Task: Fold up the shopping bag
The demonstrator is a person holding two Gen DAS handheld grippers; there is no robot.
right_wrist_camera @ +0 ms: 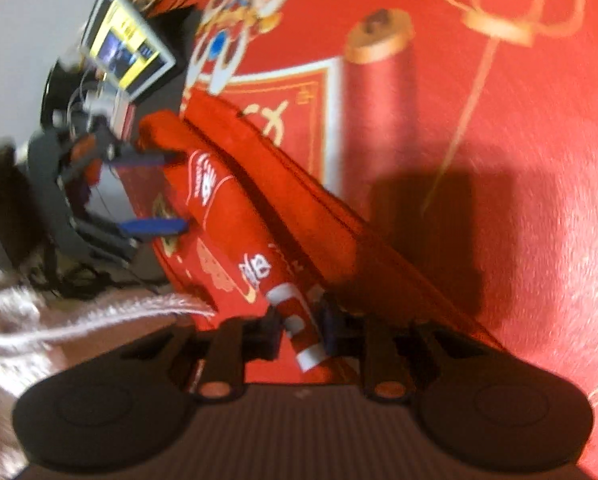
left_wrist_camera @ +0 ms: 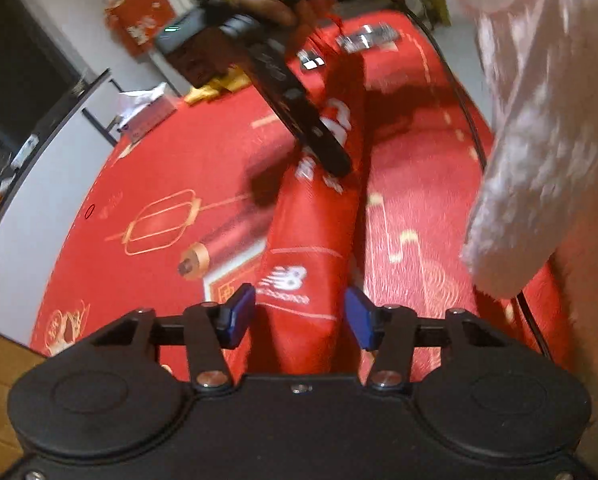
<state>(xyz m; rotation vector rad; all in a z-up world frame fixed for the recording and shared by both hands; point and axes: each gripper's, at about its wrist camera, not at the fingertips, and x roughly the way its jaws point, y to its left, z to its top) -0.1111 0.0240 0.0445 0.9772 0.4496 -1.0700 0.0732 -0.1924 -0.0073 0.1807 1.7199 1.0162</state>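
Red shopping bag [left_wrist_camera: 319, 216] folded into a long narrow strip, stretched above the red patterned bench [left_wrist_camera: 171, 184] between the two grippers; white logo print up. Left gripper [left_wrist_camera: 299, 316] at the near end, blue jaws parted either side of the strip and not visibly pressing it; right gripper [right_wrist_camera: 299, 332] at the far end, jaws closed in tight on the fabric. Fluffy pale sleeve [left_wrist_camera: 547, 120] at the edge; lit tablet [right_wrist_camera: 127, 52] beyond the bench rim.
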